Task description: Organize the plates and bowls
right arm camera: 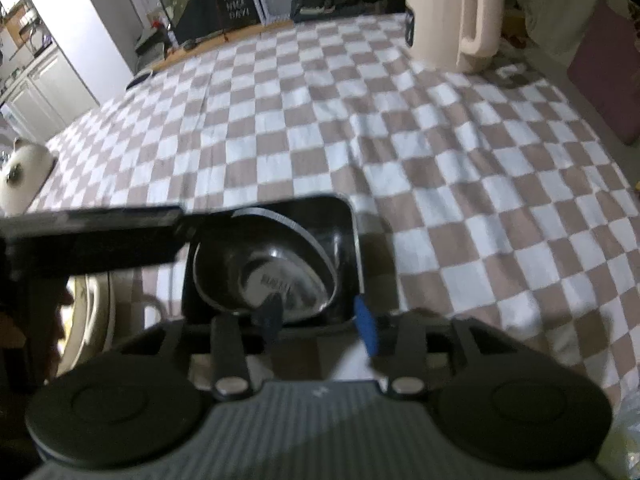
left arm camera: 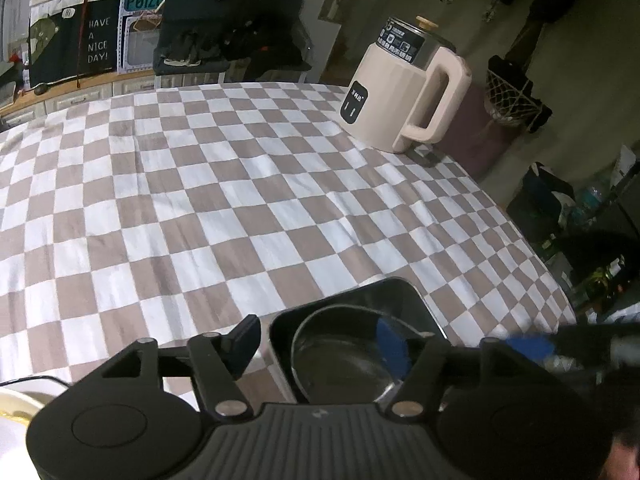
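Observation:
A shiny steel bowl (left arm camera: 344, 356) sits inside a black square tray (left arm camera: 396, 292) on the checkered tablecloth, close under both grippers. It also shows in the right wrist view (right arm camera: 276, 276) inside the tray (right arm camera: 344, 216). My left gripper (left arm camera: 332, 344) is open with its jaws spread on either side of the tray's near rim. My right gripper (right arm camera: 320, 316) is open just over the bowl's near rim, its blue pad (right arm camera: 366, 320) outside the tray's right wall. The left gripper's arm (right arm camera: 92, 240) crosses the right wrist view at left.
A cream electric kettle (left arm camera: 404, 92) stands at the table's far right corner and shows in the right wrist view (right arm camera: 452, 12) too. A cream plate rim (right arm camera: 92, 320) lies left of the tray. A white lidded pot (right arm camera: 24, 176) sits at the far left edge.

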`<state>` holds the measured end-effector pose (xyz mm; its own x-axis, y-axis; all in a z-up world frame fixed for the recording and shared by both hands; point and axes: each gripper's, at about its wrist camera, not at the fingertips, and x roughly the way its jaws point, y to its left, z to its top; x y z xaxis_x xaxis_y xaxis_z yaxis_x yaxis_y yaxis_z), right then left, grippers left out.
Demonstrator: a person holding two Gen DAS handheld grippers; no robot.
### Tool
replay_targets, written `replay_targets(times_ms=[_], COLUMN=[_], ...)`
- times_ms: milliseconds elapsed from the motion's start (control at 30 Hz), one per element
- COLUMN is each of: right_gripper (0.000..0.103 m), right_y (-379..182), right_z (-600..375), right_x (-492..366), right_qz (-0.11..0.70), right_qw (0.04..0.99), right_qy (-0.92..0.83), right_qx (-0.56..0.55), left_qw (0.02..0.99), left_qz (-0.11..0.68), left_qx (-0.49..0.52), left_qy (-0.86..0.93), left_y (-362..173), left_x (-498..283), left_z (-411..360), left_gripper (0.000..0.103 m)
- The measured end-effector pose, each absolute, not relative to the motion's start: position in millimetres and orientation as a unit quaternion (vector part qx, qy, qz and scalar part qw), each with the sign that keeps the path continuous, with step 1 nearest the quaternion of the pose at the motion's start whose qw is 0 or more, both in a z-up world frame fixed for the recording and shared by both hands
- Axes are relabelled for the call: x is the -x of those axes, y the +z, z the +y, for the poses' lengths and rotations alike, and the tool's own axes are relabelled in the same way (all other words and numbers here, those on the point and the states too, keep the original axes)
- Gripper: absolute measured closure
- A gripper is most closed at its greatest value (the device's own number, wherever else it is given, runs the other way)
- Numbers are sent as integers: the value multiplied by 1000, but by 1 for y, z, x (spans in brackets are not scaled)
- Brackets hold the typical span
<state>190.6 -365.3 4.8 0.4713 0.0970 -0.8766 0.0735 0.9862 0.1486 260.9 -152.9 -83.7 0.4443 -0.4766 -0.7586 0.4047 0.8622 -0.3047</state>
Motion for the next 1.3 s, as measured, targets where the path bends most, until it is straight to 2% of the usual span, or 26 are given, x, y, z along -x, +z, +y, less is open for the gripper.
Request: replay_targets(times_ms=[100,500,833,1000,1100,1133,1200,1300], right_gripper=[38,39,40,67,81,84,93,97], right_y=[7,-23,-38,-43,-41,-40,-39,-39], right_z=[-372,-388,-378,-383,-384,-383,-380,-376], right_x=[-199,-247,-255,-248,-243,-242,-240,-239], right_qz=[497,519,548,561,556,555,555,557], right_qw=[865,852,836,827,830,830,830,828], right_qy=[-10,-36,-12,11,29,35,45,54], right_qx=[-71,-51,-20,-33,-40,-39,-35,-28], left_qw=[843,811,811,823,826,824,815,799], left_qz=[470,509,514,509,513,518,534,554], left_qx=[29,-88,-104,-96,-68,-52,-14,31], left_qy=[-260,-274,-260,-234,-224,-223,-225,-233], left_y=[-84,-102,-114,-116,-116,-117,-119,-122], left_x=[-257,-240,-250,-259,-264,-265,-268,-270], left_z=[-146,-149,-155,-159,-155,-153,-147,-143], left_gripper=[38,38,37,38,42,50,58,70])
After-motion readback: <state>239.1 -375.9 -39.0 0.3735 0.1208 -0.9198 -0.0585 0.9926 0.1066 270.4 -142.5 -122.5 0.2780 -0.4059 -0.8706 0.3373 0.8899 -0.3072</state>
